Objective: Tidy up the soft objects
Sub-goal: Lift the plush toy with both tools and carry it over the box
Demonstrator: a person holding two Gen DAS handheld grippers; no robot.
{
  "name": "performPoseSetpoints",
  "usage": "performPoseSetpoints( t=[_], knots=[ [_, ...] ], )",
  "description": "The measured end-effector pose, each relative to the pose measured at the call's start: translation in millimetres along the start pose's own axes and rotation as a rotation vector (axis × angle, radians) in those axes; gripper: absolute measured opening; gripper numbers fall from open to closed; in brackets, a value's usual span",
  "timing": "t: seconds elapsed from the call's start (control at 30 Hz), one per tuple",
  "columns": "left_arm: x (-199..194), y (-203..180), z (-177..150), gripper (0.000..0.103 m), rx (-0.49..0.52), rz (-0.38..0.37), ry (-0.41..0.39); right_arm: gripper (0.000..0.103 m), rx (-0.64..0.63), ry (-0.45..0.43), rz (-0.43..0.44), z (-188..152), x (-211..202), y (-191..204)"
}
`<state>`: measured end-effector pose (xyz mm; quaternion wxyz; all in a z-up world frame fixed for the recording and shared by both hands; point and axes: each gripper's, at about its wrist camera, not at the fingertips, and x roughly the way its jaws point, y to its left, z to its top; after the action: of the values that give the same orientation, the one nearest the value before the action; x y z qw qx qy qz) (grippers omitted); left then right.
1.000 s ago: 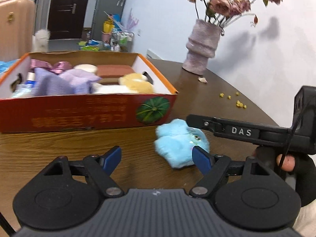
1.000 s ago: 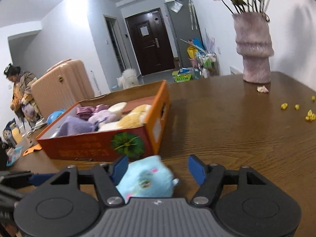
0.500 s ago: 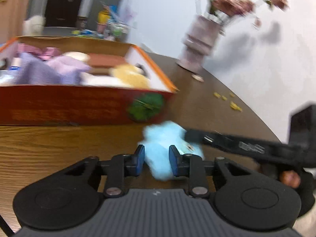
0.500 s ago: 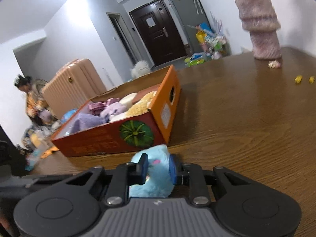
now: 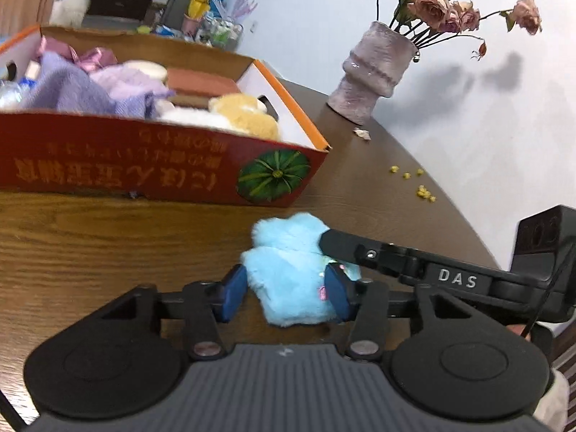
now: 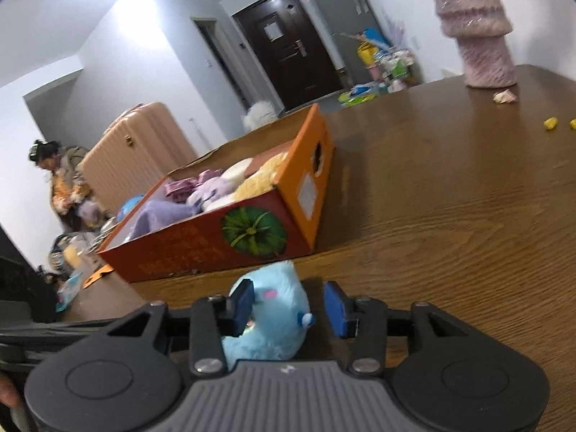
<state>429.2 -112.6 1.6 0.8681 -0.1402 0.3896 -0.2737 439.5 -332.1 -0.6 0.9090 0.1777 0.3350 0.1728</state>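
Observation:
A light blue plush toy lies on the brown wooden table, just in front of a red and orange cardboard box filled with several soft things. My left gripper straddles the toy; its jaws are opening and the left pad stands a little off the fur. A finger of the right gripper reaches in from the right onto the toy's top. In the right wrist view the right gripper also has the toy between its opening jaws, with a gap at the right pad.
A pink vase of dried roses stands at the table's far side by the wall. Yellow crumbs lie near the table's right edge. Beyond the box are a peach suitcase and a person.
Both grippers stood wide a second ago, then pinched the blue toy narrowly half a second ago. Now both sets of jaws are wider again. The toy stays on the table.

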Motion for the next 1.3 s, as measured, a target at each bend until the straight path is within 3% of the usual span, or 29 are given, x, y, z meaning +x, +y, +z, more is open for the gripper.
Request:
performPoseSetpoints(
  t=[0.07, 0.23, 0.4, 0.67, 0.83, 1.17, 1.3],
  knots=[
    [2, 2, -1, 0.043, -0.011, -0.014, -0.009, 0.027, -0.017, -0.003, 0.004, -1, 0, 2],
    [3, 10, -2, 0.040, -0.057, -0.043, -0.013, 0.025, -0.047, -0.019, 0.012, -4, 0, 4],
    [-7, 4, -7, 0.032, -0.067, -0.009, -0.027, 0.023, 0.007, -0.012, 0.053, -5, -2, -1],
    [-65, -1, -66, 0.026, -0.097, -0.039, -0.046, 0.022, 0.022, -0.020, 0.016, -67, -59, 41],
    [-90, 0, -83, 0.025, -0.068, -0.053, -0.051, 0.022, 0.009, -0.030, -0.016, -87, -76, 68],
    [-115, 10, -79, 0.026, -0.072, -0.057, -0.098, 0.022, -0.014, -0.050, -0.023, -89, -78, 96],
    [-113, 9, -63, 0.026, -0.064, -0.066, -0.113, 0.022, -0.026, -0.063, -0.020, -76, -78, 99]
  ],
)
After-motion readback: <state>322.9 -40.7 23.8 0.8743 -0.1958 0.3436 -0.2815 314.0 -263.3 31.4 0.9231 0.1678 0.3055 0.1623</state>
